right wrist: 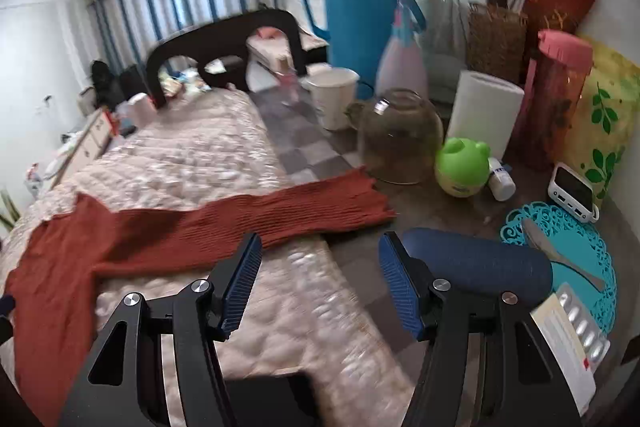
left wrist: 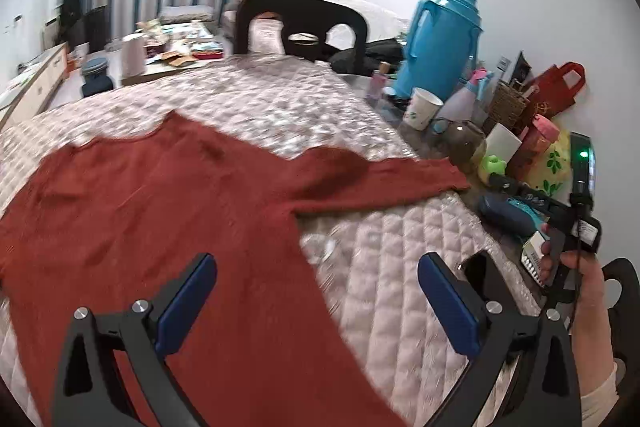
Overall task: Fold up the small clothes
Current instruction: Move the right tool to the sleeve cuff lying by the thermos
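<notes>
The left hand-held gripper [left wrist: 316,301] fills the bottom of the left wrist view, pointing forward and downward over a quilted pad [left wrist: 400,247], its two blue-padded jaws set wide apart with nothing between them. Beneath and beyond it lies the red sweater [left wrist: 160,195], spread flat across the left and centre of the frame, one sleeve [left wrist: 392,179] stretched out toward the right, its cuff at the pad's edge.

At the lower right of that view a person's hand [left wrist: 588,291] grips the handle of the right hand-held gripper [right wrist: 320,283], a pale sleeve showing at the wrist. In the right wrist view this gripper also angles downward, jaws well apart and empty, hovering over the pad near the sleeve; whether it touches the cloth is hard to say through the motion blur.

On the tabletop [right wrist: 304,155] to the right stand a blue thermos [right wrist: 360,11], a glass jar [right wrist: 400,139] and a green frog toy [right wrist: 462,167].
</notes>
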The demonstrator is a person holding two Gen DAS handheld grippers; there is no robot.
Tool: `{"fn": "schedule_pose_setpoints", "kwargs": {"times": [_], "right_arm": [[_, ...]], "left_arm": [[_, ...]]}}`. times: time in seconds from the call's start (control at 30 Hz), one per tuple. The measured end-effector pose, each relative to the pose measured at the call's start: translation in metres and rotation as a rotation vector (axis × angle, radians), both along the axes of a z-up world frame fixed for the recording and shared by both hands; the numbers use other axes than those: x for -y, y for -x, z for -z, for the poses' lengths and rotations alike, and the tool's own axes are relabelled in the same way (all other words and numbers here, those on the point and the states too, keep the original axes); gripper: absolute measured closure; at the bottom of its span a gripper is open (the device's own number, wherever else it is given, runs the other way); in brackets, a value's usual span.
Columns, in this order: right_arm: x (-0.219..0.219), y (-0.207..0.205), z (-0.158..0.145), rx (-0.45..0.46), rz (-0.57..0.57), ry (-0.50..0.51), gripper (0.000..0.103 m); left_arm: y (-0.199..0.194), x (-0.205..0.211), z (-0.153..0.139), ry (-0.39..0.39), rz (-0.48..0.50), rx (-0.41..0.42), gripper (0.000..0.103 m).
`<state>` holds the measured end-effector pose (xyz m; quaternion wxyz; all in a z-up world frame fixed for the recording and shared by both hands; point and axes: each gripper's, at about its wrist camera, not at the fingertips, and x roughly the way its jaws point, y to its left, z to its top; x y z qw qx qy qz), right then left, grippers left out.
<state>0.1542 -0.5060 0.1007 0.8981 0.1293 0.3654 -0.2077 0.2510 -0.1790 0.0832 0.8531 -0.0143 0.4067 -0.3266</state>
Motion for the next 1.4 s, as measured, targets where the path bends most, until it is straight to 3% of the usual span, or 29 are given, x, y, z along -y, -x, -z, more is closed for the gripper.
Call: {"fn": "schedule_pose_setpoints", "kwargs": {"times": [0.07, 0.17, 0.23, 0.77, 1.07, 1.4], "right_arm": [[0.010, -0.010, 0.006, -0.019, 0.001, -0.007, 0.042], [0.030, -0.025, 0.014, -0.050, 0.026, -0.076, 0.054], [0.040, -0.035, 0.020, -0.068, 0.042, -0.114, 0.054], [0.059, -0.076, 0.053, -0.185, 0.041, -0.093, 0.057], [0.058, -0.079, 0.059, -0.208, 0.040, -0.089, 0.096], [0.060, -0.072, 0.038, -0.089, 0.043, -0.134, 0.103]], "left_arm": [[-0.010, 0.014, 0.004, 0.012, 0.028, -0.037, 0.001], [-0.023, 0.029, 0.011, -0.001, 0.027, -0.067, 0.001], [-0.030, 0.039, 0.014, -0.023, 0.027, -0.063, 0.001], [-0.063, 0.076, 0.040, -0.093, 0.051, -0.107, 0.001], [-0.071, 0.076, 0.049, -0.115, 0.033, -0.121, 0.001], [-0.077, 0.070, 0.058, -0.121, 0.009, -0.162, 0.001]]}}
